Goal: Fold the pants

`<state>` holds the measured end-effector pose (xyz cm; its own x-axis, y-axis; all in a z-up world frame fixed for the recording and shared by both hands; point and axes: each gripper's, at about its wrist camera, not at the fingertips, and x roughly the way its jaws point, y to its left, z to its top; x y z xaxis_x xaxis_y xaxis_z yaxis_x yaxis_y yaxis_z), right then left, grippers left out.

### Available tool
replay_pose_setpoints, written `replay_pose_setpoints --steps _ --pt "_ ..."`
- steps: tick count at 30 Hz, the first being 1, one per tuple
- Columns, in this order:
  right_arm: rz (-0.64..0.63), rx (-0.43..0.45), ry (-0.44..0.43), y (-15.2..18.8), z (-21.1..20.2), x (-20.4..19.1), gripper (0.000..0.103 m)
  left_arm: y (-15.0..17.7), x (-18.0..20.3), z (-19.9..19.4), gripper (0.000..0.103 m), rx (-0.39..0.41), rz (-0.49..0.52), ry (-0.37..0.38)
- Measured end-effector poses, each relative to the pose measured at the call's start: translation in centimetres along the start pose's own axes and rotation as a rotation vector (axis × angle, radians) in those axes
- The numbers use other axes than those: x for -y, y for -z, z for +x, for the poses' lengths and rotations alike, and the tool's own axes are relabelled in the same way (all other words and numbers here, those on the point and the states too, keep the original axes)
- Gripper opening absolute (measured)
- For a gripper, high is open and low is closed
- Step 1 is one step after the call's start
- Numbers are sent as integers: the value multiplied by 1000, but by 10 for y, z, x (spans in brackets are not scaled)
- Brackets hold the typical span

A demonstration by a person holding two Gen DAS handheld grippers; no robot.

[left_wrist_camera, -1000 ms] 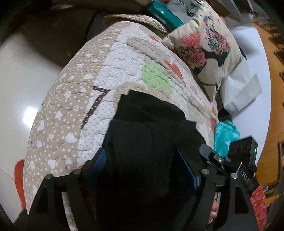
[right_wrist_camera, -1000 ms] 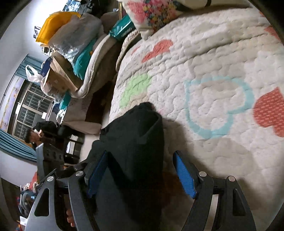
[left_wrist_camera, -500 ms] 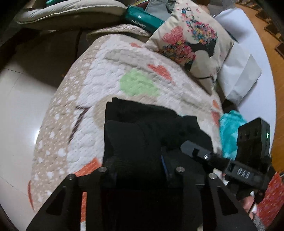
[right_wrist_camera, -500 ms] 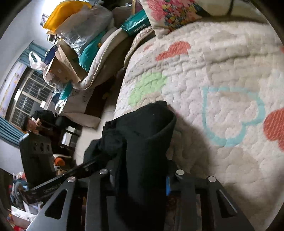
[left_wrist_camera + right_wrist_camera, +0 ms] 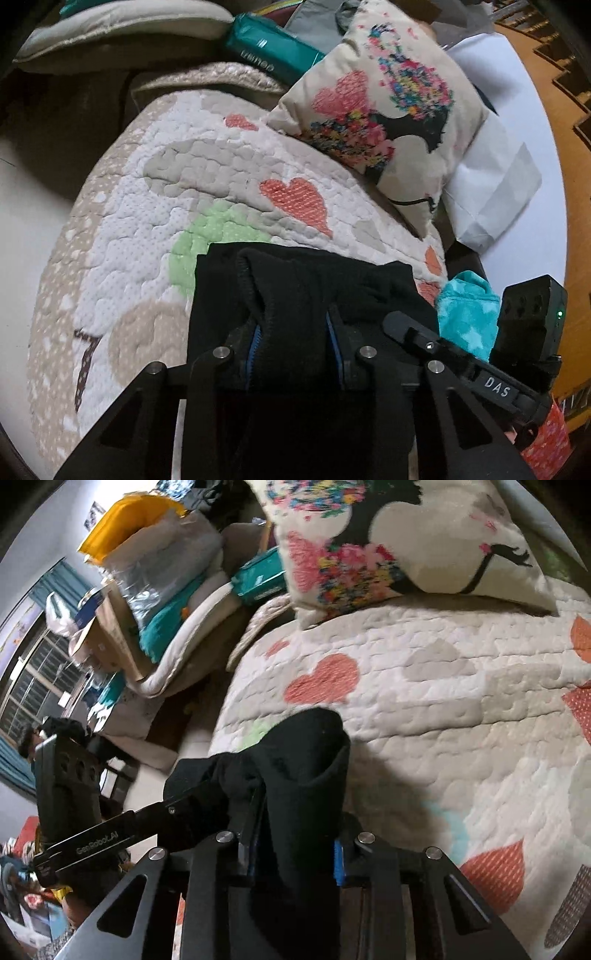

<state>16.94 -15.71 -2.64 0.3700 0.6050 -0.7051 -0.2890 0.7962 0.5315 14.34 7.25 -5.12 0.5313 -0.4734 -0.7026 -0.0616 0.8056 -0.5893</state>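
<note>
The black pants lie bunched on a quilted bedspread with hearts. My left gripper is shut on a thick fold of the pants and holds it just above the quilt. My right gripper is shut on another fold of the same pants, which stands up between its blue pads. Each gripper shows at the side of the other's view: the right one and the left one. The fingertips are hidden in the cloth.
A patterned cushion rests on the quilt beyond the pants, with a white pillow beside it. A teal cloth lies at the right. The bed edge drops to the floor at the left. Piled boxes and bedding stand beyond.
Both grippers have closed on the pants, from open a second ago. They have carried the cloth forward over the quilt toward the cushion.
</note>
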Motion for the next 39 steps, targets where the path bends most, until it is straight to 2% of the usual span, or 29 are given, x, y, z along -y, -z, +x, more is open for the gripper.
replay_pose_setpoints --steps 2,3,7,11,12,16,23,27,28,30,34,39 --pt "12 2 14 -1 5 9 31 -1 -5 11 35 -23 -15 -7" --pt "17 0 21 0 7 13 31 -1 -9 16 41 -29 -33 -11" --pt "40 1 67 5 18 28 35 0 -23 24 48 -40 -91 38" --pt "72 22 105 9 19 41 68 0 -34 23 48 -49 -134 100" --pt "86 24 109 11 19 46 70 0 -36 23 48 -53 -146 115" --pt "118 41 111 15 11 53 71 0 -38 19 48 -58 -163 133" --pt "50 130 221 15 -17 41 71 -7 -54 10 49 -43 -233 152" --pt "113 157 243 20 -29 54 72 -10 -68 4 50 -29 -291 167" --pt "131 160 247 22 -32 58 72 -11 -72 2 55 -24 -303 164" --pt "167 163 252 28 -38 65 72 -11 -83 -5 62 -1 -338 112" --pt "183 164 267 39 -49 63 72 -10 -101 -15 62 17 -379 54" --pt "139 156 273 60 -56 43 72 0 -99 -23 62 20 -338 -22"
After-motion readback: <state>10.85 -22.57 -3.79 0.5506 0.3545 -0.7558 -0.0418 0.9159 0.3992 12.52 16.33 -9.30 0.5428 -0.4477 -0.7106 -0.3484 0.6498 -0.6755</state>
